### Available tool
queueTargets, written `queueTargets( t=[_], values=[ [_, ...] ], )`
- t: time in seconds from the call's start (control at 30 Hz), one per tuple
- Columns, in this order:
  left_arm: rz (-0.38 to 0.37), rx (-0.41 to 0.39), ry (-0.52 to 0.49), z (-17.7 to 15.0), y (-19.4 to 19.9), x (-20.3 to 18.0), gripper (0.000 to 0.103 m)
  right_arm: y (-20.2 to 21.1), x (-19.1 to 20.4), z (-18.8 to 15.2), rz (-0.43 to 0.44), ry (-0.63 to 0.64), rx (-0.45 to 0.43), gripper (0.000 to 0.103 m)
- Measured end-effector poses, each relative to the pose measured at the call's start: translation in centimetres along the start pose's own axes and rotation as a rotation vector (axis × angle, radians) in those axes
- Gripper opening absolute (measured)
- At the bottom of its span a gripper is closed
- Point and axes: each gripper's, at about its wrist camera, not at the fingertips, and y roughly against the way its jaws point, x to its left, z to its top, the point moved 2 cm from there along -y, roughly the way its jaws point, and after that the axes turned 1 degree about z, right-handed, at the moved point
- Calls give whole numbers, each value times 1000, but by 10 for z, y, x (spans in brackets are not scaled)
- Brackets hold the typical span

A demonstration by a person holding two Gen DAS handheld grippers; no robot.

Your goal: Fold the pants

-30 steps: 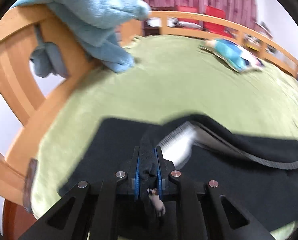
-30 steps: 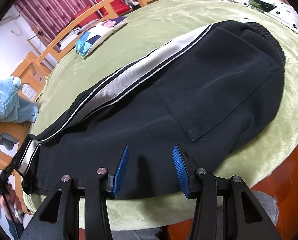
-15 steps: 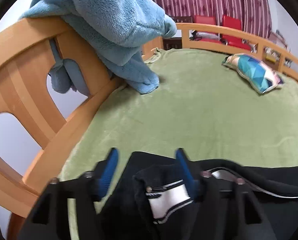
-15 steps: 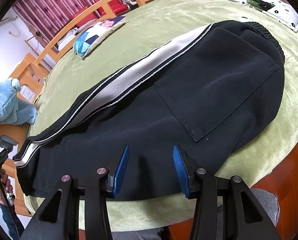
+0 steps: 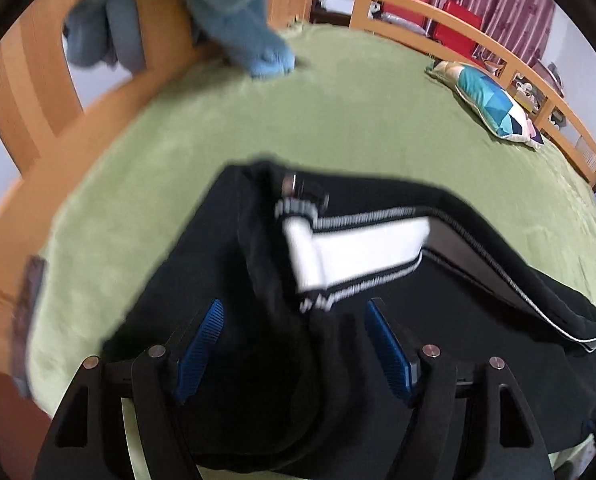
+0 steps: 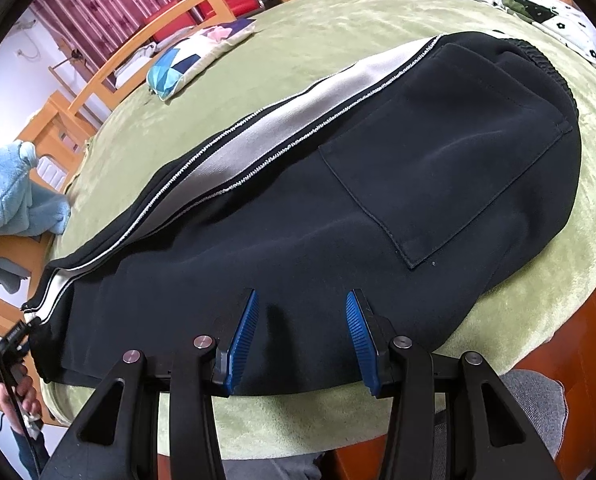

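- Black pants [image 6: 338, 208] laid lengthwise across a bed [image 6: 338, 28] under a plush green cover, elastic waistband at the far right, leg cuffs at the left edge near the footboard.
- Smooth, slightly sheened dark fabric; broad pale grey side stripe [image 6: 298, 112] edged with fine white stitching, running from waist to cuff; square patch pocket [image 6: 438, 168] sewn on the seat.
- Left gripper [image 5: 293, 344] spread, jaws just opened; bunched cuff [image 5: 298, 240] lying slack between the blue ribbed pads [image 5: 199, 344], apparently untouched by either, though motion blur makes contact hard to judge.
- Cuff end folded back on itself, white stripe turned up in a short flap, a small metal snap showing above it.
- Right gripper [image 6: 302, 336] partly open, hovering over the near edge of the pants around mid-leg, nothing pinched between its pads.
- Fluffy light-blue garment [image 5: 241, 12] draped over the curved wooden footboard [image 5: 37, 80], hanging down onto the cover.
- Geometric-patterned pillow [image 5: 490, 104] in teal, white and navy beside the far slatted rail.
- White pillow [image 6: 538, 12] with small black flowers beyond the waistband.
- Hand [image 6: 21, 392] on the left gripper's handle visible at the lower left of the right wrist view.
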Motion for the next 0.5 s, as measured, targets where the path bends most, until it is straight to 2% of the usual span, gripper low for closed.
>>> queueTargets(
  t=[0.03, 0.07, 0.1, 0.13, 0.17, 0.2, 0.3, 0.4, 0.5],
  values=[
    [-8, 5, 3, -2, -3, 0, 69, -1, 2, 0, -5, 2, 2, 45],
    [-19, 6, 6, -4, -7, -1, 58, -1, 4, 0, -10, 5, 3, 45],
    [-33, 8, 6, -5, -10, -2, 39, -1, 5, 0, -12, 8, 4, 45],
    [-48, 12, 3, -4, -12, -3, 30, -1, 8, 0, -15, 11, 5, 45],
    [-76, 16, -3, -2, -14, -5, 11, -1, 10, -1, -20, 14, 6, 45],
    [-93, 12, -11, 1, -15, -6, 7, -2, 12, -1, -24, 15, 7, 45],
    [-61, -46, -32, 20, -10, -3, 6, -4, 19, -2, -32, 22, 17, 45],
    [-103, -89, 27, 55, 0, 15, 6, -3, 27, -2, -35, 34, 15, 45],
    [-135, -78, 48, 80, -3, 20, 6, -1, 31, -1, -39, 45, 8, 45]
  ],
)
